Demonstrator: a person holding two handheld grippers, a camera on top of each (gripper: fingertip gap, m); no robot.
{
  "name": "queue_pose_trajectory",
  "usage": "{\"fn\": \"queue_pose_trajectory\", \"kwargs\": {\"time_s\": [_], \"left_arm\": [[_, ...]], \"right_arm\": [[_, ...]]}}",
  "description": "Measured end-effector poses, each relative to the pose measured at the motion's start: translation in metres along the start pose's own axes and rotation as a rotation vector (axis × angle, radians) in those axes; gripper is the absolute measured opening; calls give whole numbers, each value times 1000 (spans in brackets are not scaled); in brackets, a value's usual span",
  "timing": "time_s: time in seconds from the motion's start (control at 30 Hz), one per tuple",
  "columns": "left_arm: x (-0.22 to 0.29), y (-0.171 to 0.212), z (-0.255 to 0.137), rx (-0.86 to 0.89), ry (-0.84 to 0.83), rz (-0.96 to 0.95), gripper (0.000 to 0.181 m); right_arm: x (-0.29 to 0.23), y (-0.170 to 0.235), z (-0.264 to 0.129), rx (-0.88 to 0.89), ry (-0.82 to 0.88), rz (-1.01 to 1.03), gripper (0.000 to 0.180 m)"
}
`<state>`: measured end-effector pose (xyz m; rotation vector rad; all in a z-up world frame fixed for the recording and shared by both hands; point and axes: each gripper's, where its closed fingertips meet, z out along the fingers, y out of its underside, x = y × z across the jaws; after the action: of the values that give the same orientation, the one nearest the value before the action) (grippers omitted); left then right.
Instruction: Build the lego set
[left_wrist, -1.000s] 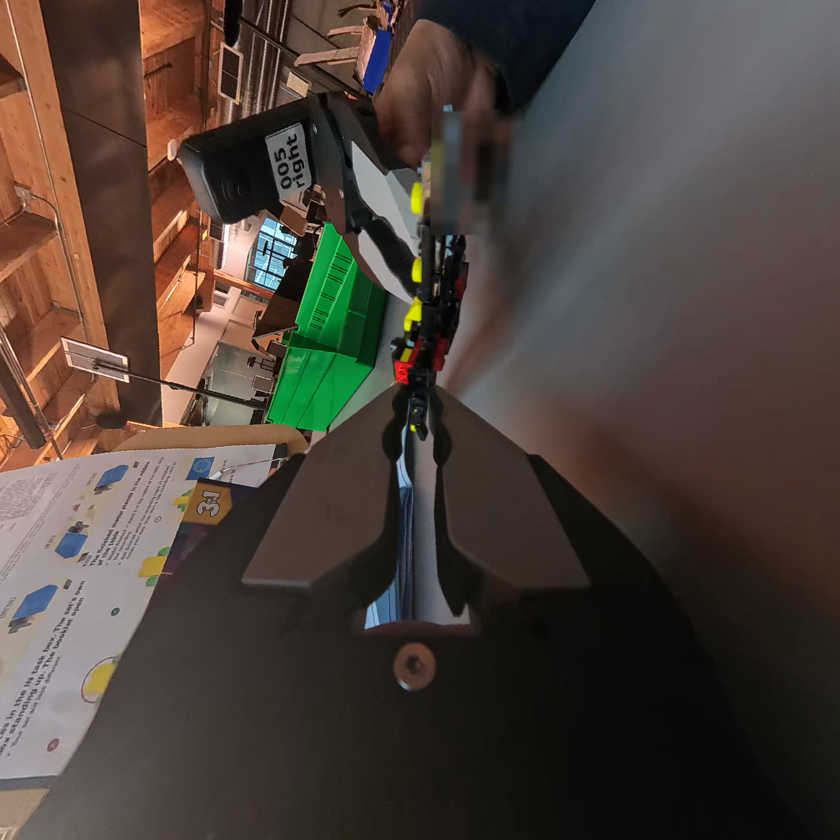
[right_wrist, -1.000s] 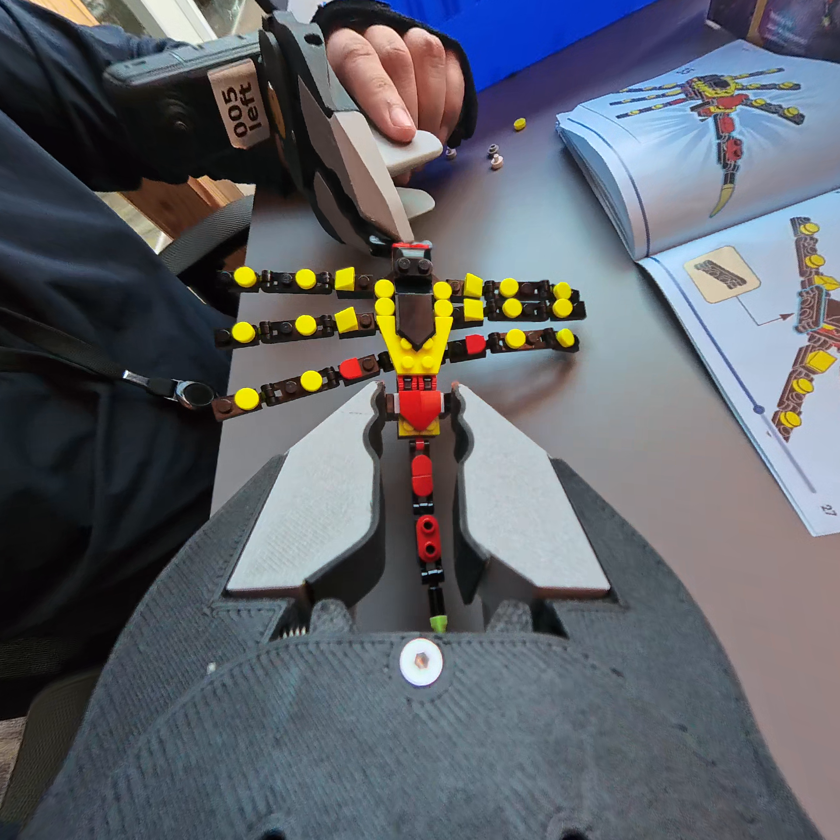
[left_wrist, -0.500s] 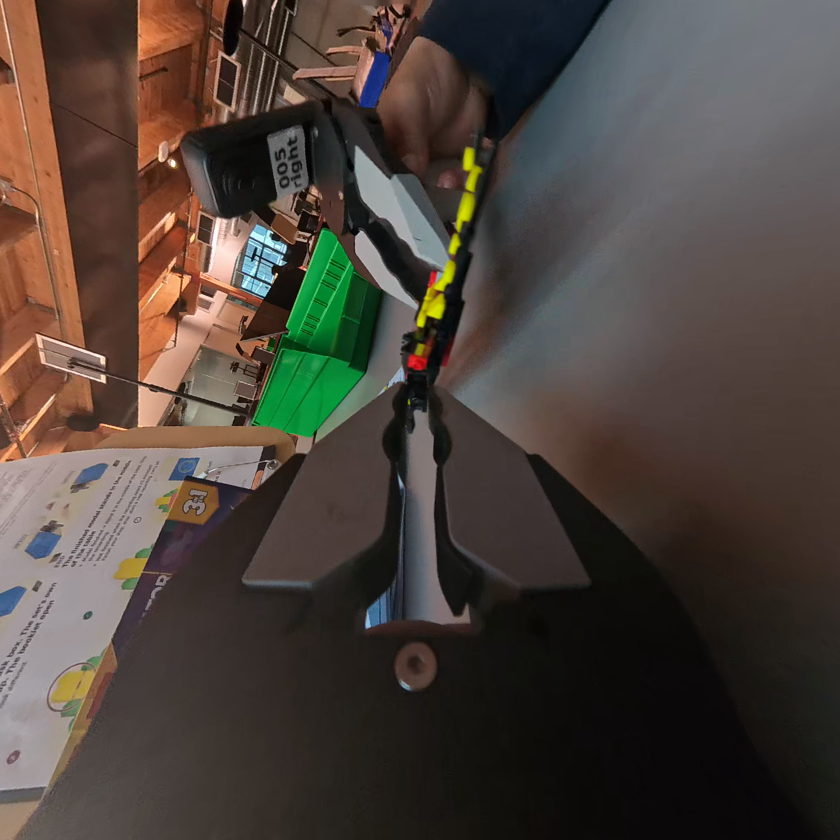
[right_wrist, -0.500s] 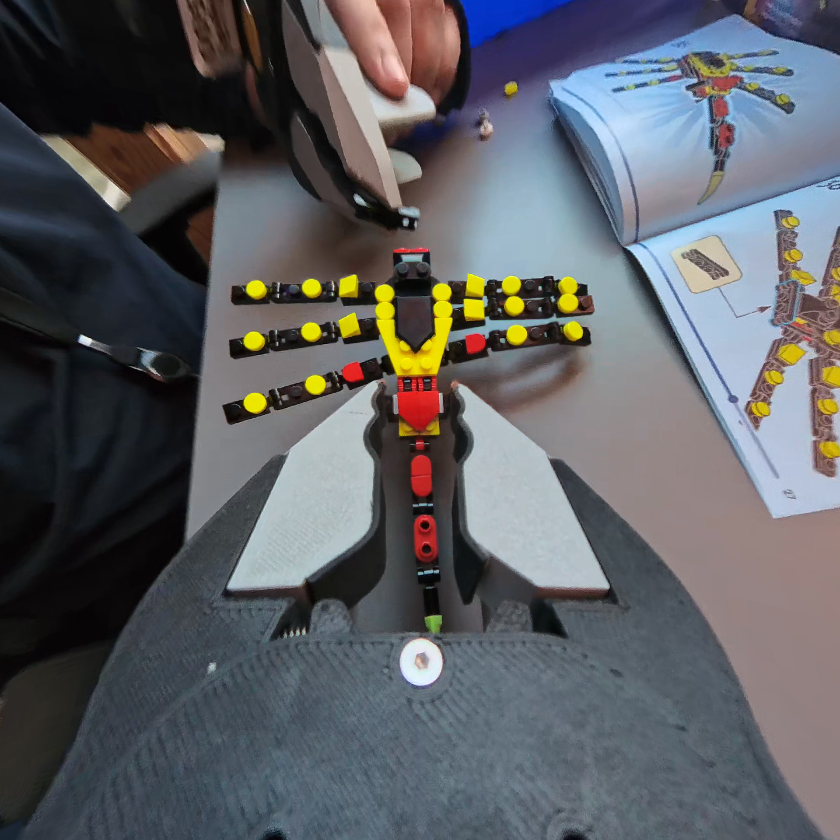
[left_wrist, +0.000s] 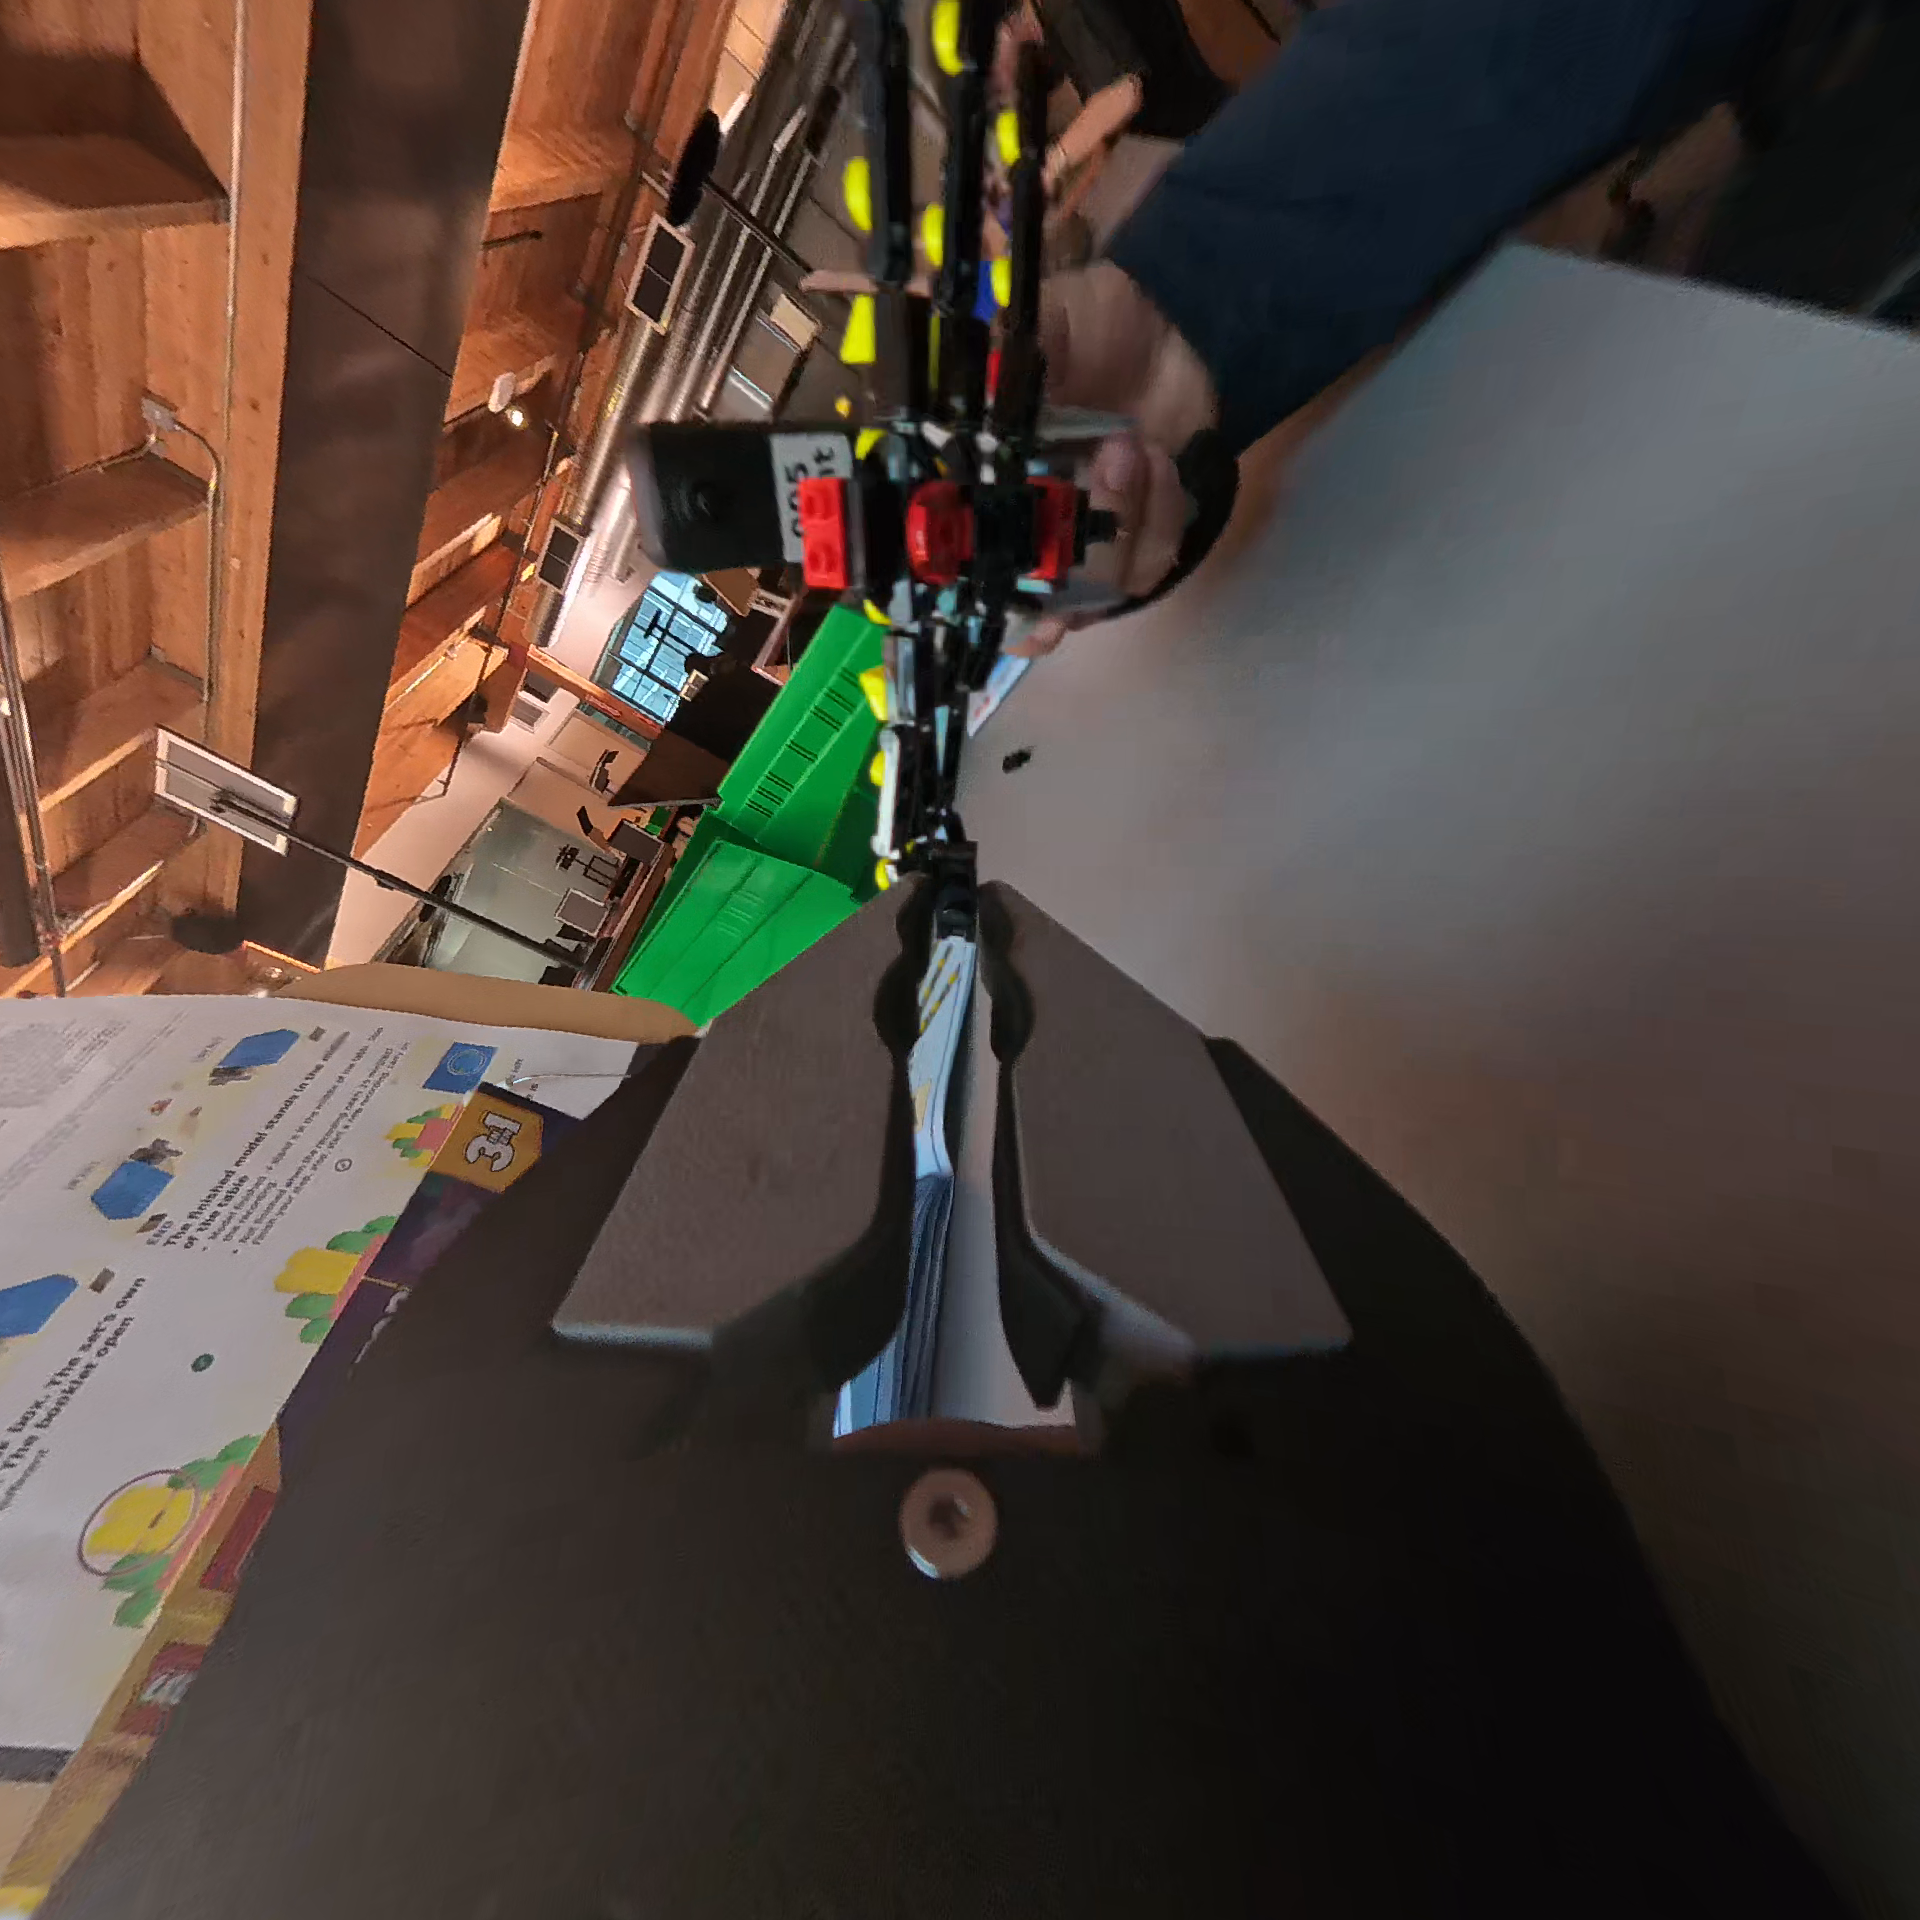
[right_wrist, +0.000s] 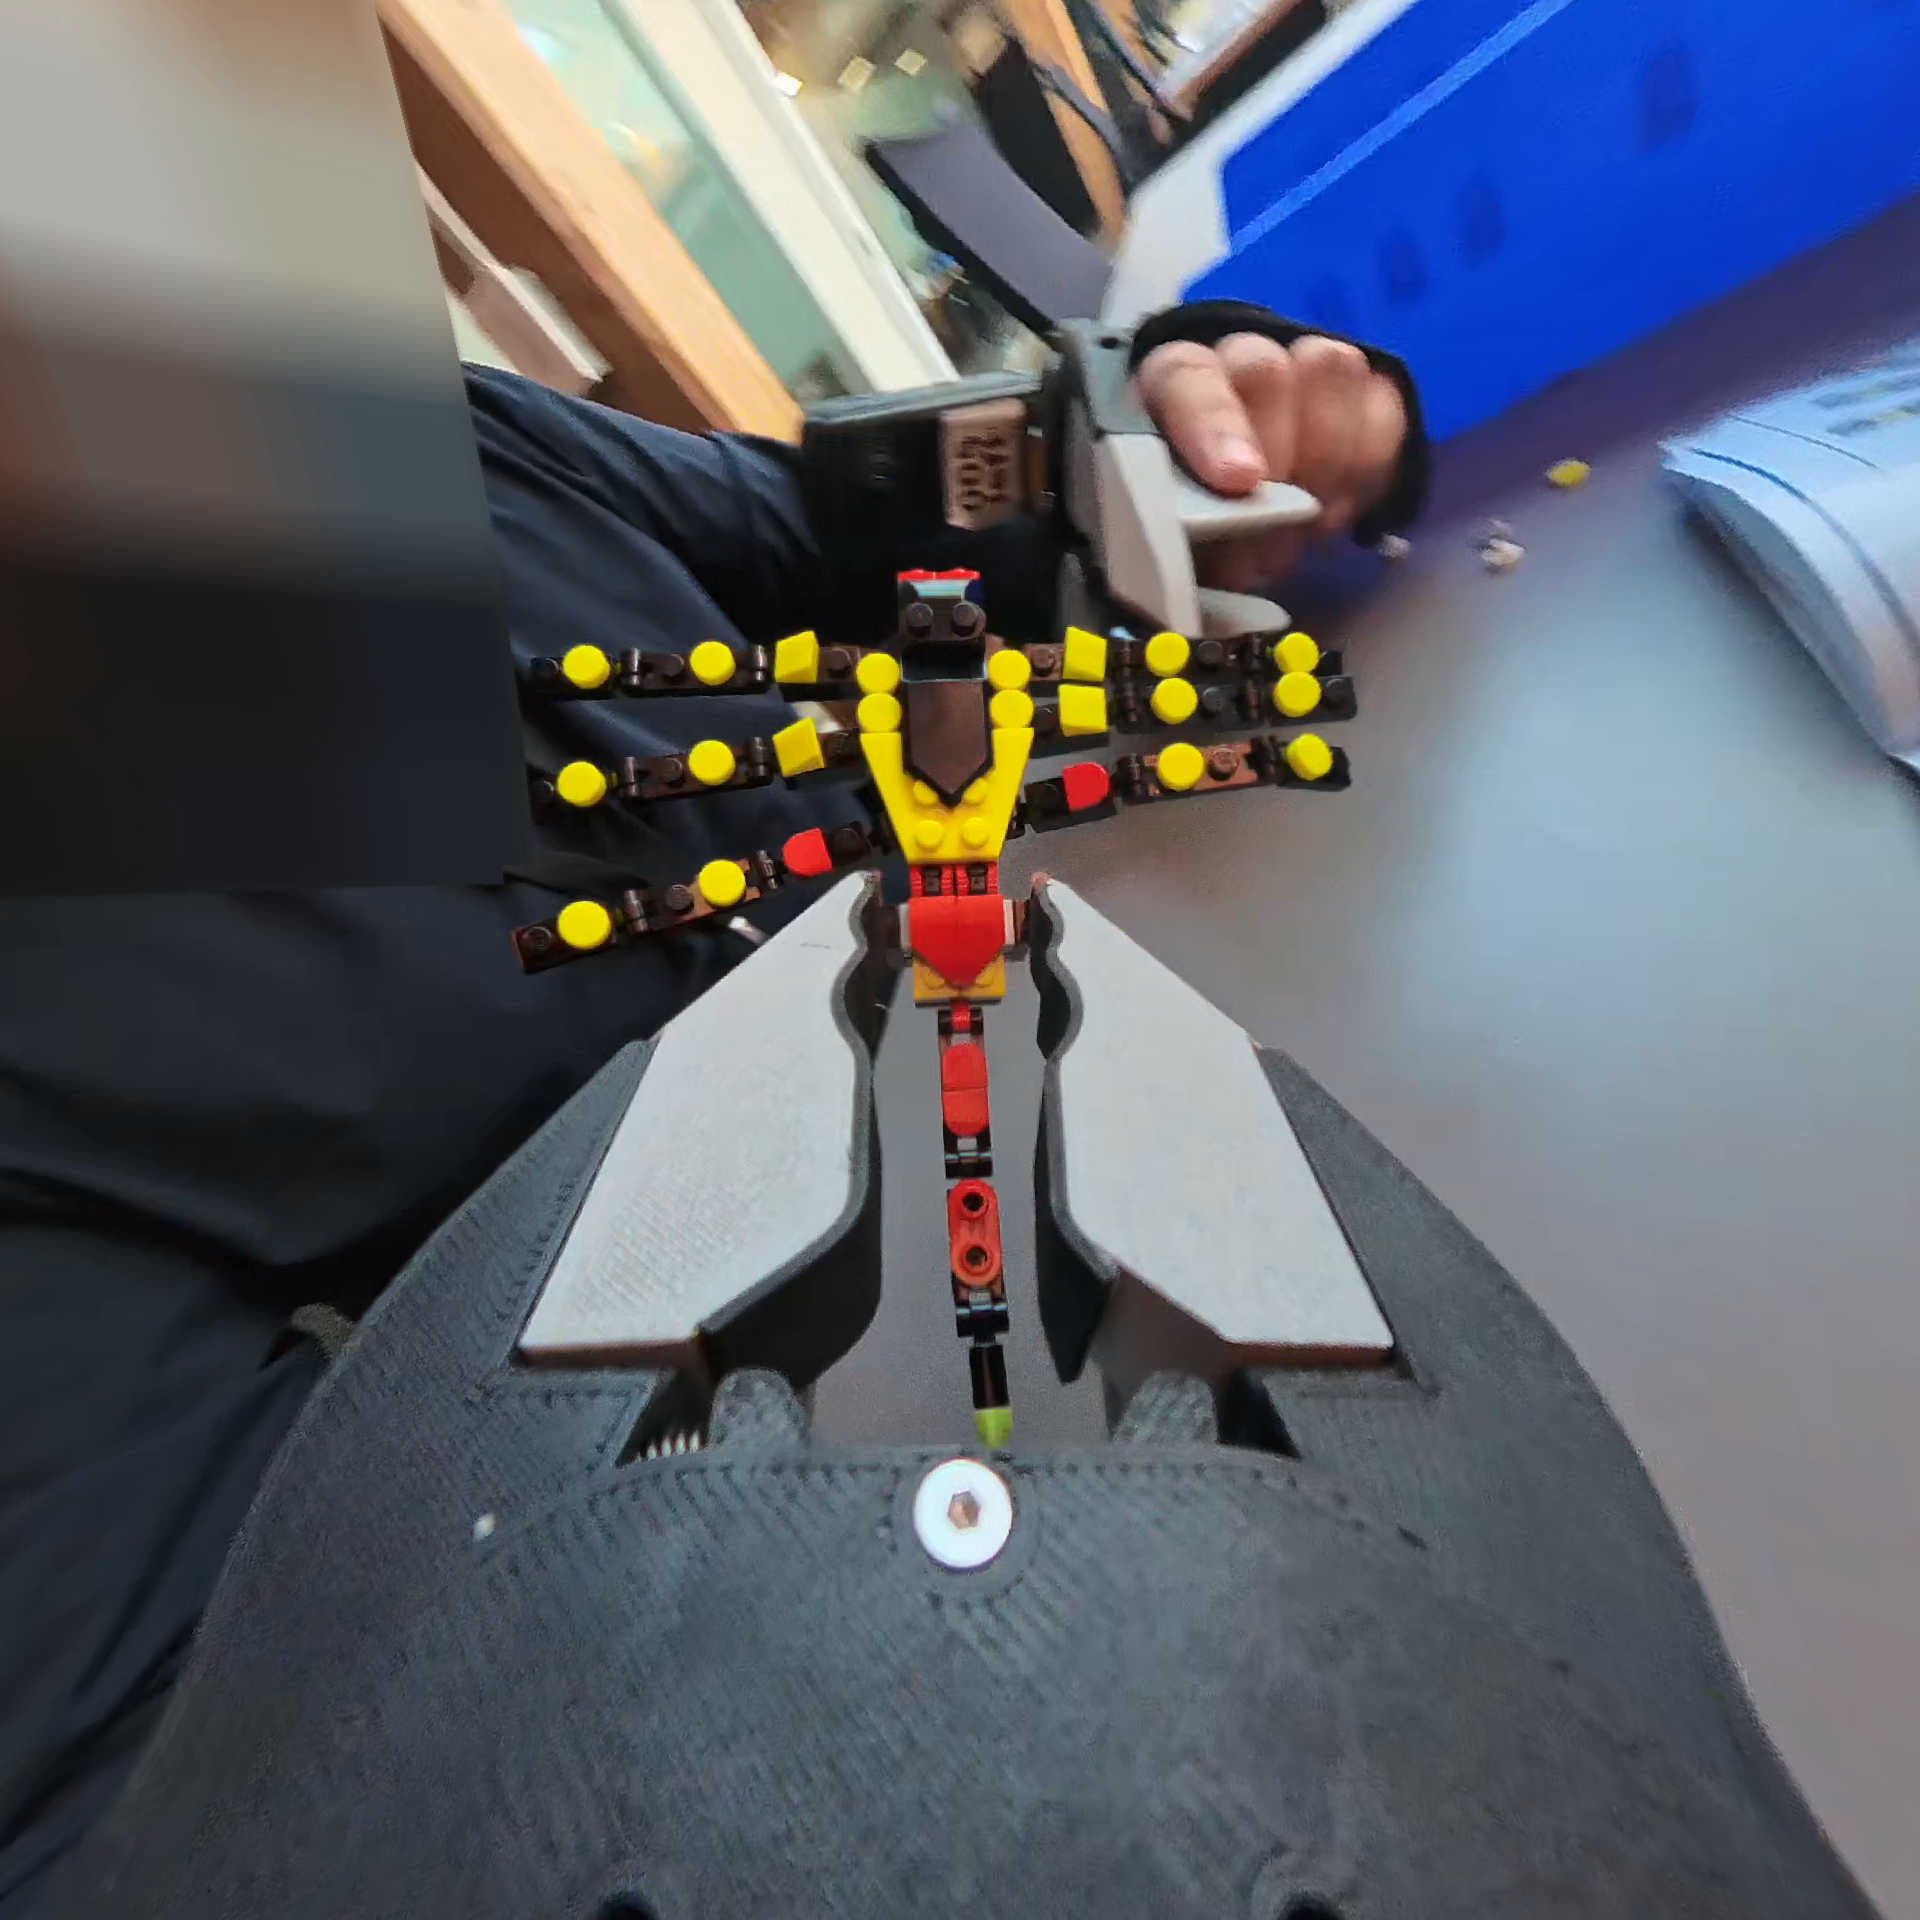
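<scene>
The lego model is a dragonfly shape with a yellow and red body, brown wings with yellow studs, and a thin red-and-black tail. My right gripper is shut on the red body section and holds the model in the air above the grey table. The left wrist view shows the model head-on, with one wing reaching down to my left gripper. Its jaws stand almost closed with nothing clearly between them. Its fingers sit just behind the model's right wing. I cannot tell whether they touch.
An open instruction booklet lies at the right. Small loose pieces lie near a blue bin. A printed sheet on a box and green crates lie beyond the table. The person's dark clothing fills the left. Spacing between my two grippers at the tips: around 8 centimetres.
My left gripper came off the model's head and moved toward the right wing. My right gripper lifted and tilted the model up off the table.
</scene>
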<state>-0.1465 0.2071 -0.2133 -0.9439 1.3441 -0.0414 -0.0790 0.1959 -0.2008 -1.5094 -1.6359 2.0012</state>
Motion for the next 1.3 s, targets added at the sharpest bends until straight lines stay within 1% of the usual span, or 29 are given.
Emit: {"fn": "queue_pose_trajectory", "kwargs": {"time_s": [0.13,0.23,0.3,0.4,0.57,0.63,0.7,0.8,0.9,1.03,1.13,1.2,1.3], "left_arm": [[-8,-22,-4,97,-21,-111,6],[-9,-31,-6,124,-19,-107,6],[-2,-31,-5,125,14,-84,6],[7,-30,-4,134,70,-98,6],[6,-23,-4,121,79,-122,6],[6,-22,-5,133,93,-150,6],[3,-16,-5,109,93,-173,6],[-2,-9,-5,98,78,-186,5],[-1,-5,-5,90,89,-205,6],[3,-1,-2,64,101,-191,6],[5,0,-2,56,106,-173,5],[6,0,-2,54,107,-162,5],[9,0,-2,49,120,-137,6]], "right_arm": [[-3,6,3,13,-68,7,25],[6,11,10,-9,-69,58,25],[12,12,15,-30,-55,68,25],[13,9,21,-46,-83,73,25],[21,8,20,-69,-70,83,25],[29,9,12,-88,8,55,25],[47,16,2,-150,159,13,25],[59,27,-11,-225,277,-26,25],[81,45,-25,-357,449,-72,25],[82,50,-26,-439,530,-158,25],[80,46,-34,-500,639,-231,29],[73,35,-37,-495,697,-260,31],[59,19,-23,-466,727,-326,35]]}}
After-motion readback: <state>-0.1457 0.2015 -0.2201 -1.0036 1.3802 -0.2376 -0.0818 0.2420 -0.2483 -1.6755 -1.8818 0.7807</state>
